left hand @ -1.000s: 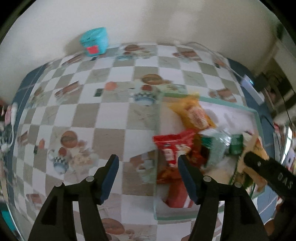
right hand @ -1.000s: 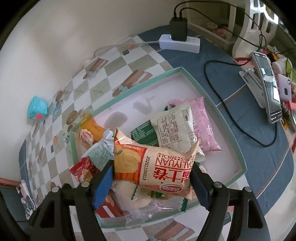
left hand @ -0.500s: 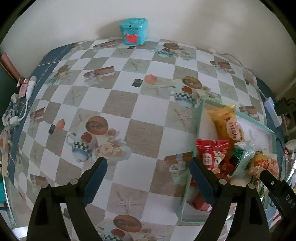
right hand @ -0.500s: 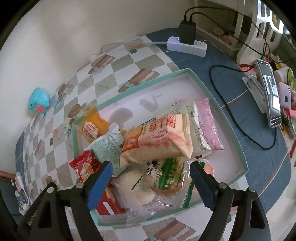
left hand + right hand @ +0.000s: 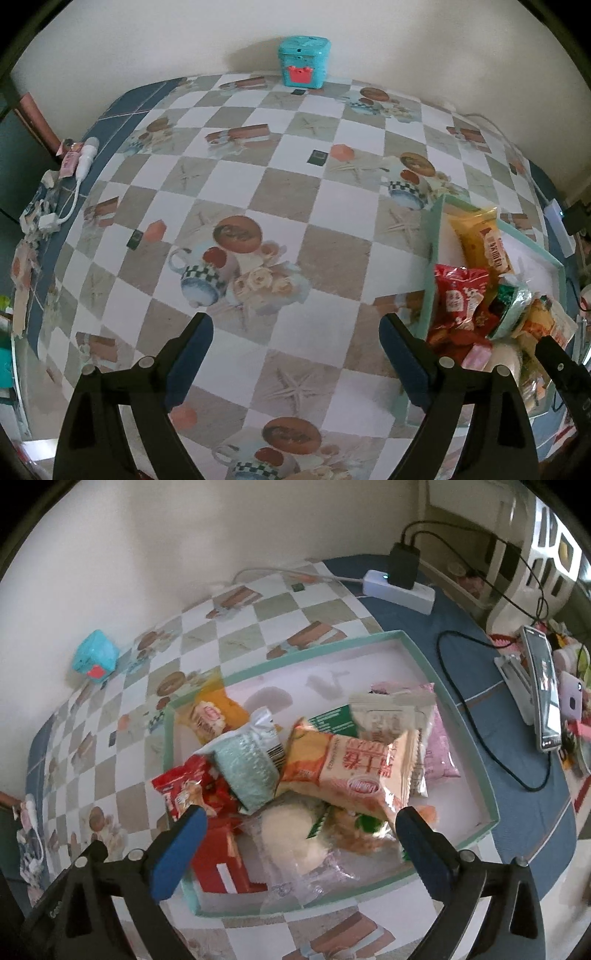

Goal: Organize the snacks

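Right wrist view: our right claw [image 5: 297,832] gapes wide, empty, just above the egg-roll packet [image 5: 354,771], lying crosswise in the tray [image 5: 476,738].

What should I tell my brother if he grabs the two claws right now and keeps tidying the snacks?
Left claw: open, empty, over the bare checkered tablecloth, left of the tray.
Right claw: open, empty, over the near end of the green-rimmed tray.
Snacks: all heaped in the tray. The orange-and-cream packet lies on top, with the pale green packet, red packet, yellow packet and pink packet around it.
Done: no snack shows outside the tray.
Left: probably straightening the pile, which is jumbled at the near end while the far end is bare.
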{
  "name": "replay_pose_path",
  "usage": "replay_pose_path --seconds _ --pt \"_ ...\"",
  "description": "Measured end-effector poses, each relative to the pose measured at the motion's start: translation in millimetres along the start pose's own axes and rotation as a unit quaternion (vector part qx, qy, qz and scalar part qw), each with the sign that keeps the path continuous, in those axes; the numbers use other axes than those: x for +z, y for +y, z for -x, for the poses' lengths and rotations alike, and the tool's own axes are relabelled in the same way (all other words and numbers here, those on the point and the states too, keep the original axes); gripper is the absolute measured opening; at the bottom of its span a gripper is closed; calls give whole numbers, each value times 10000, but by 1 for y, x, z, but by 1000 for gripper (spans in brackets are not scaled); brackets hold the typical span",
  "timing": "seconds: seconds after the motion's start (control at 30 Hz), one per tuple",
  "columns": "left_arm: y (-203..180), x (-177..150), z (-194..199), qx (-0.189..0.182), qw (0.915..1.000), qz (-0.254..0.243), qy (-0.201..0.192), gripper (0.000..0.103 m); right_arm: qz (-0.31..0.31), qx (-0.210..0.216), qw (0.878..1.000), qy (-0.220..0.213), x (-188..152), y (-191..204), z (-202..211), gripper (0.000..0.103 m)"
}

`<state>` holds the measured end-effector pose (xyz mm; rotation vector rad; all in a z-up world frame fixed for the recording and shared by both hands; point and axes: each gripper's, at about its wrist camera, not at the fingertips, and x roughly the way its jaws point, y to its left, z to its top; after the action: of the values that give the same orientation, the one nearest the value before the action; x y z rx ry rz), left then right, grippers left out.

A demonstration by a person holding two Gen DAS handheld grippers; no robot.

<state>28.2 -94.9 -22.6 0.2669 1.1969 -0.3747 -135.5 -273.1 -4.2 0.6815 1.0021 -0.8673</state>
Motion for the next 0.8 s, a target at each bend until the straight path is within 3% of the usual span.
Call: replay_pose_path --seconds 0.37,0.8 --pt "15 -13 8 83 10000 -16 -43 92 370 -45 9992 -121 -29 11 13 103" --pt "24 -42 25 292 9986 -403 -156 92 603 -82 9979 -210 -57 13 26 103"
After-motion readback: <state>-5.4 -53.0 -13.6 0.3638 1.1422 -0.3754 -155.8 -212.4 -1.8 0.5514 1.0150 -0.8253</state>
